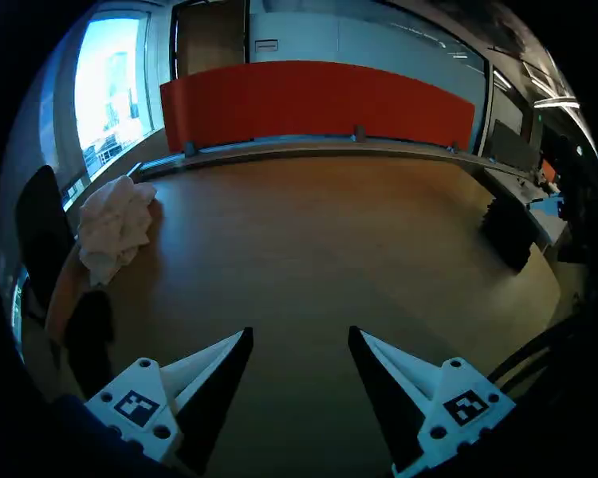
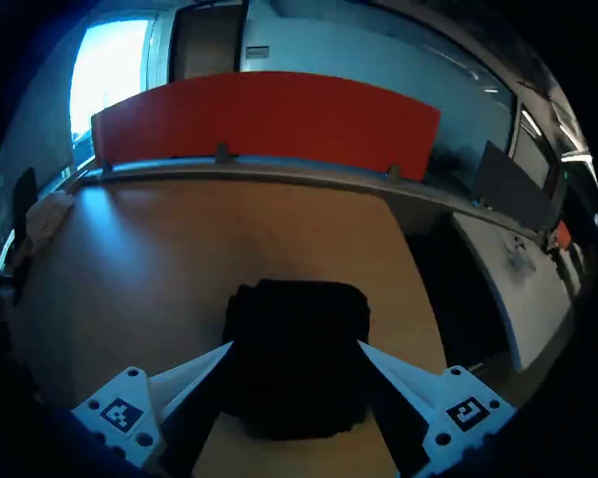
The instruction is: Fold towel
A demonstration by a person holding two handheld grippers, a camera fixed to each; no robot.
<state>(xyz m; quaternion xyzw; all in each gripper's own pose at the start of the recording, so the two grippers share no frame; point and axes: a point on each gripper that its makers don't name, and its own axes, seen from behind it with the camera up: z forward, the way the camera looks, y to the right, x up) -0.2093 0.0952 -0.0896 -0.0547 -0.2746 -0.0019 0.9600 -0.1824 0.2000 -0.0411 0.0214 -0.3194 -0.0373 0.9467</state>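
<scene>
A crumpled white towel [image 1: 116,227] lies in a heap at the far left edge of the wooden table [image 1: 315,239]; the right gripper view shows it small at the left as the white towel [image 2: 48,215]. My left gripper [image 1: 299,334] is open above bare wood, well short of that towel. A black folded cloth [image 2: 295,358] lies flat near the table's right edge. My right gripper [image 2: 297,346] hangs over the black cloth with its fingers spread wide at either side of it, open; I cannot tell whether they touch it.
A red divider panel [image 1: 315,103] runs along the table's far edge. A dark chair back [image 1: 40,223] stands beyond the left edge by the window. A dark bulky shape [image 1: 510,231] sits at the table's right edge, with a grey desk [image 2: 514,279] further right.
</scene>
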